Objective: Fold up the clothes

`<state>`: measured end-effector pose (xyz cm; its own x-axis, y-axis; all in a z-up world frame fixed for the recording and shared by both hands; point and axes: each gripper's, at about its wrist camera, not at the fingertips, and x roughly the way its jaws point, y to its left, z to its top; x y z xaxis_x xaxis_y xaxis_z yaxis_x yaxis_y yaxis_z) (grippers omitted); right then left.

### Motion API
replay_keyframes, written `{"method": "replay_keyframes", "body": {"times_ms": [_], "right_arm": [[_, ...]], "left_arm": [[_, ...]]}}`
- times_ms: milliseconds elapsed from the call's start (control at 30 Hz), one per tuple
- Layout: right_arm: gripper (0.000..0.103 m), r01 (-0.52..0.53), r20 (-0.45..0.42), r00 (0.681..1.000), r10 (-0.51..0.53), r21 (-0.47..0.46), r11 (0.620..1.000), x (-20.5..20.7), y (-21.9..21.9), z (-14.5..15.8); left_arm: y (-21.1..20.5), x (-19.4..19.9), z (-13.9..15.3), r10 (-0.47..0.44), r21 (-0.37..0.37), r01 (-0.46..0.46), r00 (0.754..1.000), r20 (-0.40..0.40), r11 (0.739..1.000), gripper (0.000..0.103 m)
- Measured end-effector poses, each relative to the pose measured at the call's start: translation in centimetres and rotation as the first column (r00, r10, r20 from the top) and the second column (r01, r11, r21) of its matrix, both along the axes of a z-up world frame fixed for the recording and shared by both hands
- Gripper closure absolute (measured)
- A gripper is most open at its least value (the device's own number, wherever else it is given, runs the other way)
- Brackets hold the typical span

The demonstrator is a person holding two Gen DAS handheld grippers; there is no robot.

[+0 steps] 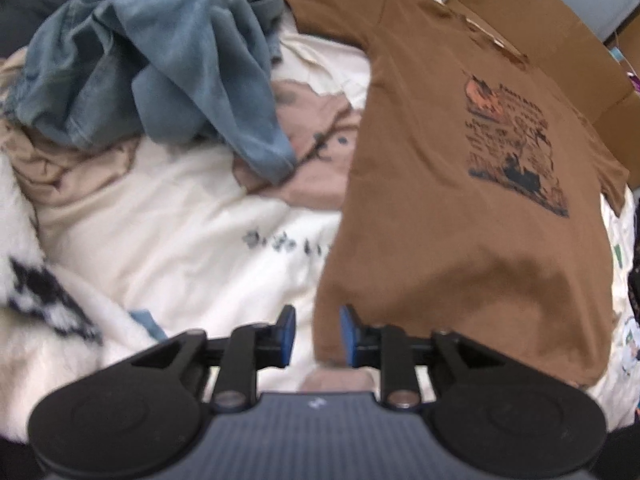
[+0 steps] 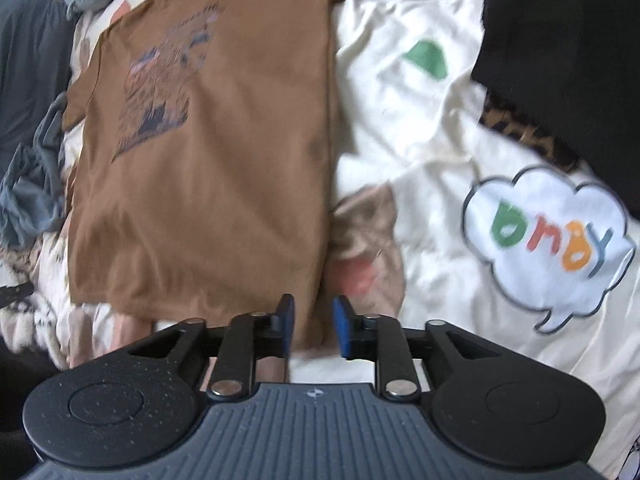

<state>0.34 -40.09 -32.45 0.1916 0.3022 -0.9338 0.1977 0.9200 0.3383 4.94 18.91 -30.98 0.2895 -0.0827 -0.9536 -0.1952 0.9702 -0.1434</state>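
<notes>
1. Shirt [image 1: 460,208]: brown, printed side up, spread flat on the bed cover [image 1: 192,232]; collar at the far end, hem at the near end.
2. Left claw [image 1: 318,334]: released, fingers apart with a gap between the blue pads [image 1: 289,326]; the near left hem corner of the shirt lies in that gap, not pinched.
3. Right claw [image 2: 314,326]: released, fingers apart; the near right hem corner of the shirt [image 2: 208,160] lies between its pads [image 2: 286,320], not gripped.
4. Blue garment [image 1: 160,68]: crumpled heap on the cover, far left of the shirt, apart from it.
5. Box [image 1: 552,52]: cardboard, at the shirt's far right edge; its contents cannot be seen.
6. Black cloth [image 2: 568,60]: far right, apart from the shirt.
</notes>
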Motion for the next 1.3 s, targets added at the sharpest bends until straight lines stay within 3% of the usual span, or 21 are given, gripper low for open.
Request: {"method": "replay_keyframes", "body": {"times_ms": [133, 300, 567, 833, 933, 1033, 1300], "right_arm": [[0.070, 0.026, 0.044, 0.999, -0.025, -0.019, 0.999, 1.8, -0.8, 0.6], [0.070, 0.041, 0.094, 0.995, -0.037, -0.040, 0.998, 4.1, -1.3, 0.8], [0.070, 0.068, 0.154, 0.986, -0.058, -0.056, 0.996, 7.6, -1.8, -0.5], [0.070, 0.097, 0.211, 0.974, -0.080, -0.069, 0.993, 11.1, -2.1, -2.0], [0.070, 0.109, 0.230, 0.969, -0.090, -0.071, 0.991, 12.4, -2.0, -2.8], [0.069, 0.123, 0.248, 0.963, -0.101, -0.075, 0.990, 13.7, -2.0, -3.6], [0.067, 0.148, 0.290, 0.950, -0.115, -0.095, 0.984, 16.9, -2.6, -5.9]], "left_arm": [[0.4, 2.8, 0.8, 0.018, 0.014, -0.019, 0.999, 0.052, 1.000, 0.073], [0.3, 7.2, 1.0, 0.012, 0.034, -0.016, 0.993, 0.115, 0.999, 0.072], [-0.1, 14.0, -0.8, 0.022, 0.045, -0.030, 0.983, 0.183, 0.999, 0.077], [0.8, 19.5, -2.7, 0.104, 0.045, -0.118, 0.965, 0.242, 0.992, 0.080], [1.8, 21.4, -3.4, 0.161, 0.017, -0.171, 0.953, 0.256, 0.985, 0.079], [2.8, 23.0, -4.6, 0.222, 0.007, -0.232, 0.937, 0.271, 0.973, 0.068], [5.8, 26.2, -8.2, 0.396, -0.098, -0.385, 0.873, 0.284, 0.918, 0.070]]}}
